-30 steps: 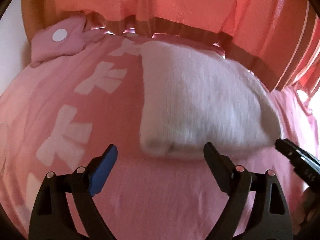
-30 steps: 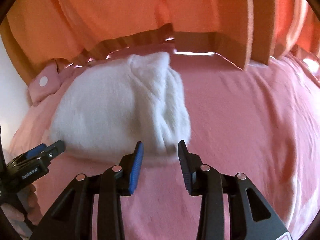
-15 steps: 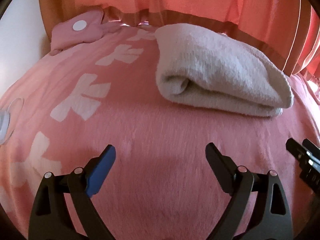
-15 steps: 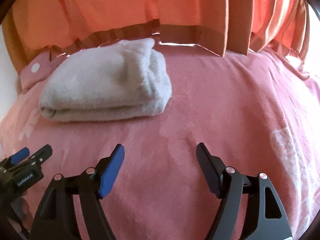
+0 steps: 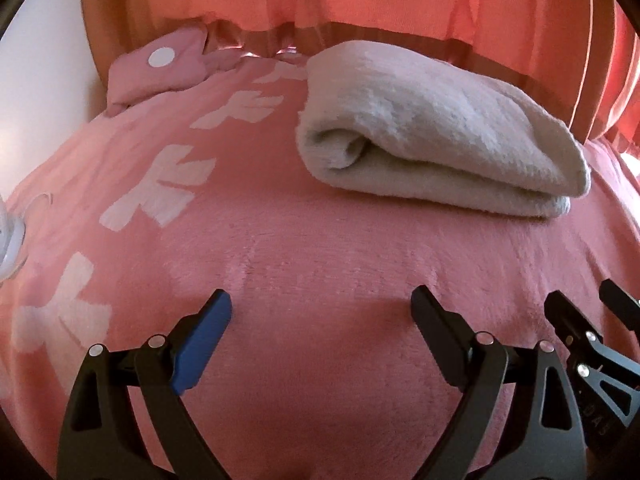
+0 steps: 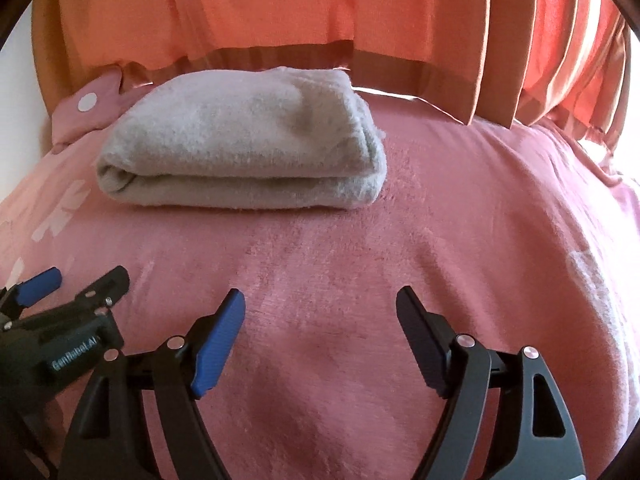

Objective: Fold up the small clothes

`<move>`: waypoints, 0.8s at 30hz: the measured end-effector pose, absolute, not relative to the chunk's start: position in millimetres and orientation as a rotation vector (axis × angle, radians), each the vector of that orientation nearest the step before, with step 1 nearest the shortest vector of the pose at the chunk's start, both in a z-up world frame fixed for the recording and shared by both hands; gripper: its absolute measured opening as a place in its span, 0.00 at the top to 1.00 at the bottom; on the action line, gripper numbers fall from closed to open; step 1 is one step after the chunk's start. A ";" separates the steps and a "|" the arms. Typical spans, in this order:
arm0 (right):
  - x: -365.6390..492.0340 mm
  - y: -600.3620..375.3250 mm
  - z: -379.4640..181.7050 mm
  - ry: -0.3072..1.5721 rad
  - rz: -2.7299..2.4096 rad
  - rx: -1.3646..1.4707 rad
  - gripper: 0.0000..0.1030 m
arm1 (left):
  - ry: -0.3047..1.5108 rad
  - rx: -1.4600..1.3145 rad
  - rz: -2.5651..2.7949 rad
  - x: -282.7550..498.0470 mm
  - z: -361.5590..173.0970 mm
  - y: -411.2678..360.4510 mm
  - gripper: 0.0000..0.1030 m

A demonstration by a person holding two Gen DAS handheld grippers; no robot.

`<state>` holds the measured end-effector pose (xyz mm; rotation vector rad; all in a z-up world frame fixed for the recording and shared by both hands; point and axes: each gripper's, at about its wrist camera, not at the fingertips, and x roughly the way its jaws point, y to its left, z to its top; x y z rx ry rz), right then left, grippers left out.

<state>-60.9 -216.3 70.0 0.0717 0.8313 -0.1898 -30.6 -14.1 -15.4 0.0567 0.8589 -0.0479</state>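
Fold looks finished; both of your tongs are empty.
Your left gripper [image 5: 322,312] and right gripper [image 6: 320,308] gape wide at the bottom of each frame, holding nothing, apart from the cloth [image 6: 244,152] lying folded on the blanket [image 6: 440,240], upper centre. Next, I judge, you need another garment; none shows.

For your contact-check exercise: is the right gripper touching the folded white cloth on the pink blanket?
Apart. In the right wrist view, the right gripper is open, with bare pink blanket showing between its fingertips and the folded white cloth.
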 end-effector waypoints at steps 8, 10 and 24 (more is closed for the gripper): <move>-57.8 -220.6 66.1 0.834 -0.191 0.080 0.26 | 0.841 0.074 -0.036 -32.0 -19.3 -18.4 0.12; -57.1 -218.4 64.7 0.834 -0.192 0.074 0.26 | 0.836 0.081 -0.038 -32.9 -19.5 -19.1 0.12; -58.4 -220.0 58.9 0.836 -0.188 0.086 0.26 | 0.826 0.099 -0.025 -32.1 -20.6 -20.2 0.12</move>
